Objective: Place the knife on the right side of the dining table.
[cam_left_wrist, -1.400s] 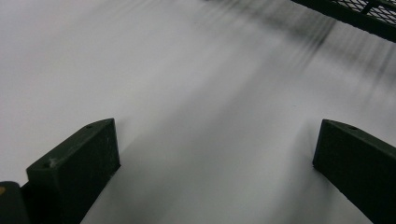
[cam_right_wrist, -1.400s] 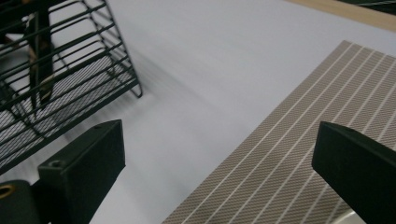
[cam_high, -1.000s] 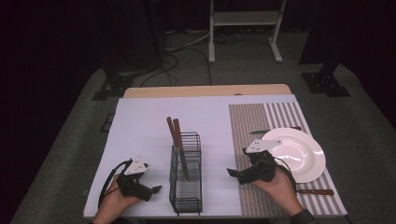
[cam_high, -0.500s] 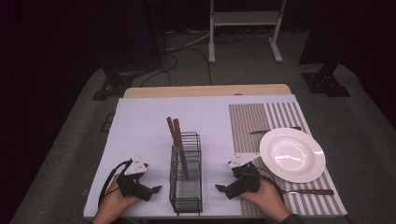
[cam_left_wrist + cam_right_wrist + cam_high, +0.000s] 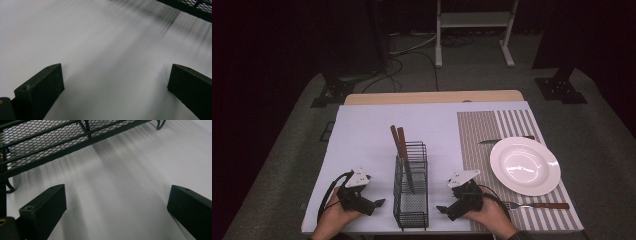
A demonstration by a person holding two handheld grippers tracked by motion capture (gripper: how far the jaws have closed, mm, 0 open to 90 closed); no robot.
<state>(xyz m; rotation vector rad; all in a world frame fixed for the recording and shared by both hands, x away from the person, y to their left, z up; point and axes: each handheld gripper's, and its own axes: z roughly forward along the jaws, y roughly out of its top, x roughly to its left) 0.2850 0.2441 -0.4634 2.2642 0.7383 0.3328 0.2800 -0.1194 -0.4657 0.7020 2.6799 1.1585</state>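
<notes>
Since a second ago my right gripper [image 5: 443, 210] has pulled back from the white plate [image 5: 525, 166] toward the near table edge and now sits just right of the black wire basket [image 5: 411, 200]; my left gripper [image 5: 379, 203] has stayed at the basket's left.

From the high view, both of my hands rest near the front edge of the white table [image 5: 362, 135], grippers pointing inward at the basket between them. Two brown-handled utensils [image 5: 400, 145] stand tilted in the basket. On the striped placemat [image 5: 482, 135], a knife [image 5: 504, 140] lies just beyond the plate and a fork [image 5: 537, 205] in front of it.

In the left gripper view, my left gripper [image 5: 115, 90] has its jaws spread wide over bare table, holding nothing; a corner of the basket [image 5: 190, 10] shows at top right.

In the right gripper view, my right gripper [image 5: 115, 212] is likewise spread wide and empty, and the basket's mesh side [image 5: 50, 137] shows close up, which the high view cannot resolve.
</notes>
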